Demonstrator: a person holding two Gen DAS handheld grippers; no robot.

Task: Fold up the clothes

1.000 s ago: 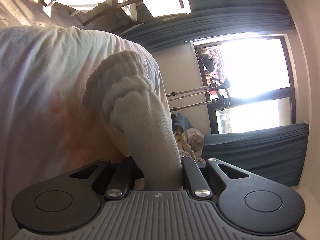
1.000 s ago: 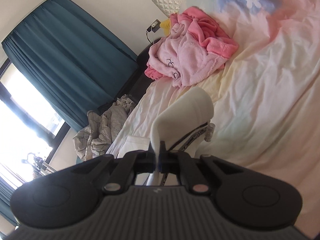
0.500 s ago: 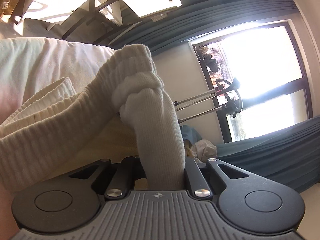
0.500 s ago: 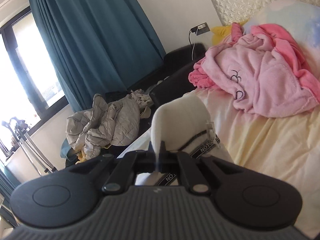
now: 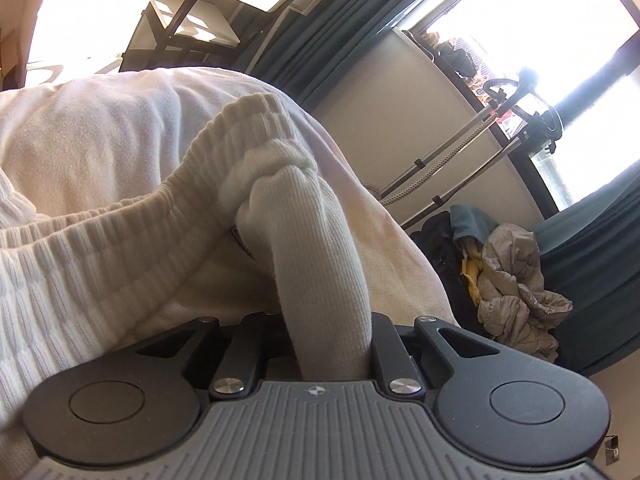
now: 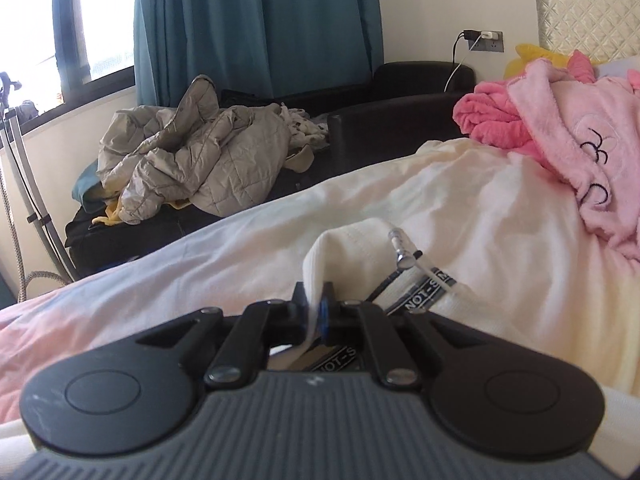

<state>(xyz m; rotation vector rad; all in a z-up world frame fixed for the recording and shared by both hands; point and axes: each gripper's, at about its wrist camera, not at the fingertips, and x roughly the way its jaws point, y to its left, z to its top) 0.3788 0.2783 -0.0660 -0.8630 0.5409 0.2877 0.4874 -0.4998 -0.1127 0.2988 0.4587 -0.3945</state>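
Note:
A cream ribbed garment [image 5: 120, 248] fills the left wrist view. My left gripper [image 5: 328, 344] is shut on a thick bunch of its ribbed band [image 5: 316, 248]. In the right wrist view my right gripper [image 6: 316, 312] is shut on a thin fold of the same cream garment [image 6: 352, 248], low over the bed. A drawstring with a metal tip [image 6: 404, 256] and a printed black-and-white tape [image 6: 424, 300] lie by the fold.
The pale bed sheet [image 6: 240, 260] spreads ahead. A pink fleece robe [image 6: 568, 140] lies at the right. A grey quilted jacket [image 6: 192, 160] is heaped on a black sofa [image 6: 400, 120] beyond the bed. Teal curtains [image 6: 260, 32], a window and a metal stand [image 5: 460, 160] stand behind.
The right gripper has dropped low toward the bed with its fold, the view levelling out. The left gripper has swung with the ribbed band still in it; more garment shows at left.

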